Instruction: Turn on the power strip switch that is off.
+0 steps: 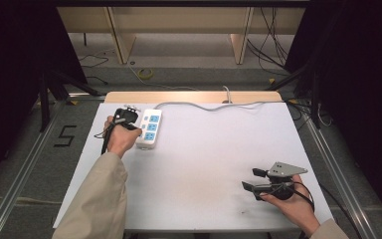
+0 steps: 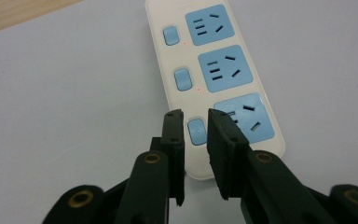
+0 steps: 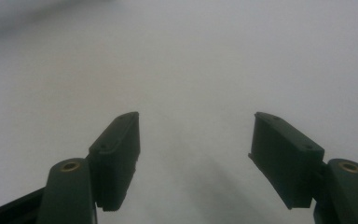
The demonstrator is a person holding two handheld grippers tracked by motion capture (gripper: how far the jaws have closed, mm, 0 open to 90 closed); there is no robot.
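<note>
A: What does the left gripper view give that the high view keeps from us?

B: The detail on the power strip point(image 2: 214, 79). Up close it has three blue sockets in a row, each with a small blue rocker switch point(image 2: 197, 130) beside it, and tiny red dots between them. The left gripper point(image 2: 196, 126) has its black jaws parted a narrow way, released, gripping nothing; the switch at the strip's near end shows through the gap, though I cannot tell whether the tips touch it.

A: And from above?

B: The high view shows the power strip point(image 1: 148, 129) whole, white, lying near the table's far left corner, its grey cable point(image 1: 214, 105) running from the strip's far end along the table's back edge. The left gripper point(image 1: 127, 114) sits just beside the strip, on its left.

A: The other claw?

B: The right gripper point(image 1: 254, 179) is well apart from the strip, near the table's front right corner. In the right gripper view its jaws stand wide, released, over bare white surface point(image 3: 191, 60).

A: The surface and room?

B: A white table point(image 1: 214, 159) with a wooden strip behind the power strip's cable; beyond that a grey floor with loose cables and pale wooden furniture legs.

A: Poses?

B: The left forearm, in a beige sleeve point(image 1: 102, 199), reaches up towards the strip; the right hand point(image 1: 291, 201) rests low, gripper pointing left
</note>
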